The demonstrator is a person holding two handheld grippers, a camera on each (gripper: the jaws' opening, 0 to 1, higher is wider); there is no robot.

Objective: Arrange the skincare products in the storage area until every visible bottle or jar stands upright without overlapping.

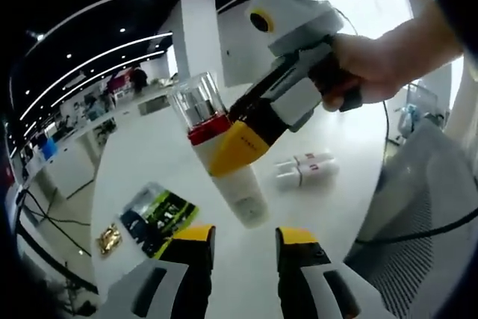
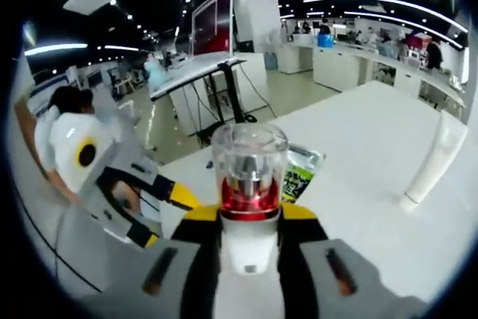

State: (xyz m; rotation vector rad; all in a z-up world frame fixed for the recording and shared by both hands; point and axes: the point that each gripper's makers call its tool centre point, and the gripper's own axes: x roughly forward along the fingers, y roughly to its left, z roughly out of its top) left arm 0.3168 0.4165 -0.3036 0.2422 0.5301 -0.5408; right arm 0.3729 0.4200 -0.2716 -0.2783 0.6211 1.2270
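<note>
A white bottle [image 1: 243,188] with a red band and a clear cap hangs tilted above the white table [image 1: 149,155], with my right gripper [image 1: 228,143] shut on its body; a hand holds that gripper. In the right gripper view the same bottle [image 2: 249,162] rises between the jaws of my right gripper [image 2: 250,218], cap away from the camera. My left gripper [image 1: 246,237] stands open just below the bottle, nothing between its fingers. It also appears at the left as the left gripper [image 2: 160,218]. Two small white bottles [image 1: 306,169] lie on their sides beyond. A white tube [image 2: 433,162] stands upright.
A green and black packet [image 1: 158,218] lies flat on the table near its edge, beside a small gold item [image 1: 109,238]. The packet [image 2: 300,173] also lies behind the held bottle. A grey chair back [image 1: 426,214] stands at the right. Desks and a monitor [image 2: 213,24] stand further off.
</note>
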